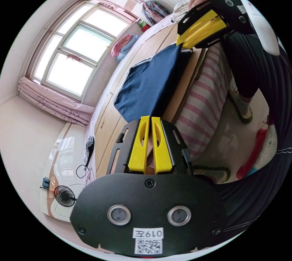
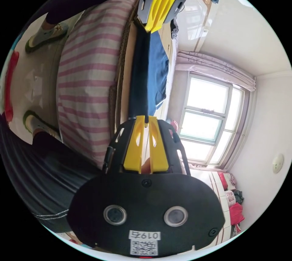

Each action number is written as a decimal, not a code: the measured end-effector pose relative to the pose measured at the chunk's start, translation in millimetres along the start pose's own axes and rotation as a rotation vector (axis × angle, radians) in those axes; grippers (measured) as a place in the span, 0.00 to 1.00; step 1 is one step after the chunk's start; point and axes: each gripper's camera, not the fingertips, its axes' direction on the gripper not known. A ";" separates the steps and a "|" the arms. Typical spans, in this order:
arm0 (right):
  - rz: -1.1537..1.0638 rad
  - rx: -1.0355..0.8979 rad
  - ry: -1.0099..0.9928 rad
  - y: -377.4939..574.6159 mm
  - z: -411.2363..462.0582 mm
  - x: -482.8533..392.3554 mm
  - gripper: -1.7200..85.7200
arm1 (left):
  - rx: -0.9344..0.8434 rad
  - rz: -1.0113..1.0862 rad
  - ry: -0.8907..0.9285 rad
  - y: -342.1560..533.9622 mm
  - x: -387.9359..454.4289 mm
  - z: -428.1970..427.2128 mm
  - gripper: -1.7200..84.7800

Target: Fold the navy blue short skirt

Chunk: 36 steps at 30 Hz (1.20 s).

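two grippers, left gripper (image 1: 151, 118) and right gripper (image 2: 146, 118), clamped on navy skirt (image 1: 152, 84); striped bedding (image 1: 203, 90) beside.

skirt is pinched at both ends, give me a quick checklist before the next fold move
1. Left claw shut on the navy skirt edge: ok.
2. Right claw shut on the skirt's other end: ok.
3. Edge taut between the claws: ok, it runs straight in the right gripper view.
4. Rest of skirt lying on the wooden board: ok.
5. Layers aligned underneath: cannot tell.
6. Board space beyond the skirt for the fold: ok.
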 end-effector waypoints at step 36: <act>0.919 0.052 -0.322 117.9 336.6 461.6 0.10 | 0.179 -0.483 0.315 -39.6 -291.7 284.9 0.03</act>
